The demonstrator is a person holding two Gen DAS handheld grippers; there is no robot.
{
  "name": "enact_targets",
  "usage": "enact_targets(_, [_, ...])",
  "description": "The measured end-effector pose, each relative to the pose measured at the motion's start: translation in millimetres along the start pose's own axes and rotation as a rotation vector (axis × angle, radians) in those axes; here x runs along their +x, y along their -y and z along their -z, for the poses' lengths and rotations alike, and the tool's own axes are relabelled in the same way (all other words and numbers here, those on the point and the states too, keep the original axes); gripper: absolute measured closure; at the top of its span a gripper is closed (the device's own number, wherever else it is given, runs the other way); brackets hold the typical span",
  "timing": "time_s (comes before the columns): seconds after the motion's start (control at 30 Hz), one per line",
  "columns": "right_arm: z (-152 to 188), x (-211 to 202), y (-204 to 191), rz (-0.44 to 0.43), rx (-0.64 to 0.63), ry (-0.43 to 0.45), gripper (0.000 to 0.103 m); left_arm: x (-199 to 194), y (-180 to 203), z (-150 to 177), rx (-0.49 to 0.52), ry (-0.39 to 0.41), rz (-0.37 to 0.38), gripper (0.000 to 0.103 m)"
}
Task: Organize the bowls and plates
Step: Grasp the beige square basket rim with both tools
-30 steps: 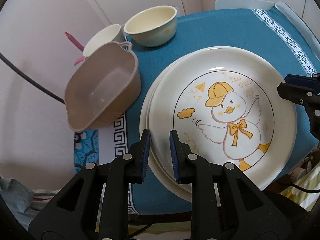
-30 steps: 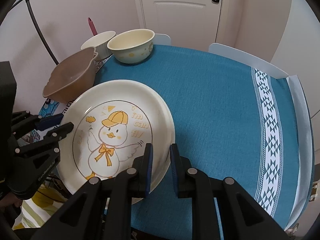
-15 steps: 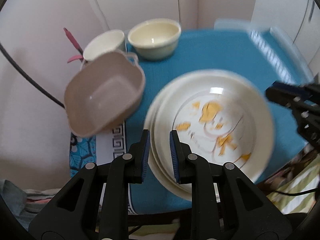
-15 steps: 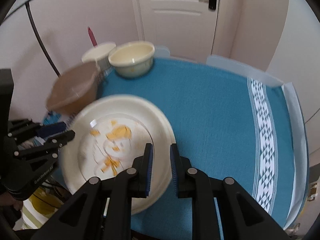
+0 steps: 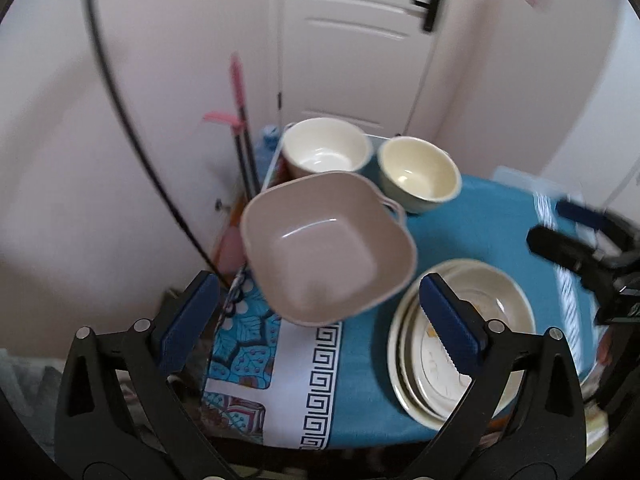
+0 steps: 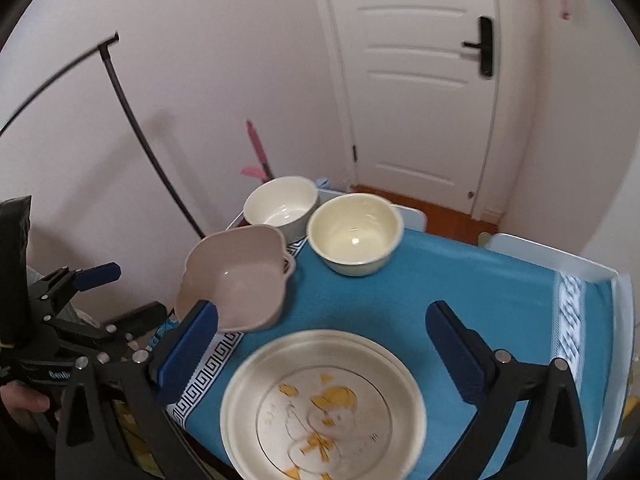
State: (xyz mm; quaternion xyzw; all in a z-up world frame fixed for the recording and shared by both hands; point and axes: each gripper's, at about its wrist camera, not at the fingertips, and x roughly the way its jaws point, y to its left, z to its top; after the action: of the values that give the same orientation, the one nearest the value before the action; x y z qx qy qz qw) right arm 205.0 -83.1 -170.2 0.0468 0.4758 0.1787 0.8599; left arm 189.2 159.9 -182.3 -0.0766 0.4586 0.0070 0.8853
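Observation:
A stack of cream plates (image 5: 460,340) with a yellow duck drawing on the top one (image 6: 324,412) lies on the blue tablecloth near the front edge. A tan square bowl (image 5: 328,244) (image 6: 236,276) sits tilted at the table's left edge. A white bowl (image 5: 326,148) (image 6: 280,204) and a cream bowl (image 5: 418,174) (image 6: 354,234) stand behind it. My left gripper (image 5: 316,304) is open and empty, raised in front of the tan bowl. My right gripper (image 6: 320,328) is open and empty above the plates.
The tablecloth (image 6: 500,300) covers a small table with a patterned band at its left (image 5: 320,380) and right (image 6: 568,320) sides. A pink-handled tool (image 5: 238,92) leans on the wall. A white door (image 6: 420,80) is behind.
Both grippers have opened, let go of the plate rims, and pulled up and back. The plate stack now rests on the table.

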Motion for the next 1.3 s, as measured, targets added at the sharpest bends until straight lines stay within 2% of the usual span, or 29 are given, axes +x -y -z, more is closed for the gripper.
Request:
enact_targets(0.1, [-15.6, 26.6, -13.1, 0.000, -0.036, -0.075, 0.000, 12.6, -27.4, -3.7, -0.117, -0.016, 0.042, 0.003])
enact_targets(0.27, [-25.6, 77.2, -20.4, -0.060, -0.036, -0.186, 0.000, 47.5, -41.6, -0.5, -0.208, -0.076, 0.060, 0.006])
enact_targets(0.4, [-24.1, 119.2, -19.8, -0.103, -0.024, -0.276, 0.001, 78.4, -41.9, 6.5, -0.241, -0.138, 0.049, 0.029])
enact_targets(0.47, [-22.2, 133.7, -20.0, -0.114, -0.026, -0.303, 0.009, 91.7, -43.3, 11.8, -0.264, -0.164, 0.039, 0.037])
enact_targets(0.53, [-20.4, 145.8, -22.5, -0.132, -0.040, -0.328, 0.030, 101.9, -45.6, 15.8, -0.287, -0.185, 0.038, 0.047])
enact_targets(0.63, [-15.5, 161.6, -26.7, -0.157, -0.056, -0.366, 0.044, 114.9, -44.9, 18.9, -0.302, -0.204, 0.029, 0.059])
enact_targets(0.7, [-13.2, 170.1, -28.2, -0.173, -0.054, -0.374, 0.050, 119.5, -45.3, 19.9, -0.302, -0.211, 0.017, 0.073])
enact_targets(0.77, [-12.0, 175.6, -29.2, -0.186, -0.049, -0.381, 0.064, 125.1, -45.4, 20.0, -0.313, -0.219, 0.012, 0.082])
enact_targets(0.8, [-11.4, 177.7, -29.6, -0.193, -0.047, -0.386, 0.076, 127.0, -45.2, 20.1, -0.314, -0.221, 0.007, 0.085])
enact_targets(0.9, [-8.8, 181.0, -32.3, -0.195, -0.053, -0.392, 0.086, 130.5, -44.3, 17.6, -0.303, -0.222, -0.006, 0.088])
enact_targets(1.0, [-5.9, 179.8, -33.9, -0.180, -0.054, -0.383, 0.090, 127.2, -43.7, 16.5, -0.296, -0.211, -0.016, 0.088])
enact_targets(1.3, [-6.5, 146.9, -40.3, -0.180, -0.038, -0.313, 0.090, 83.6, -29.1, 2.4, -0.213, -0.154, -0.026, 0.088])
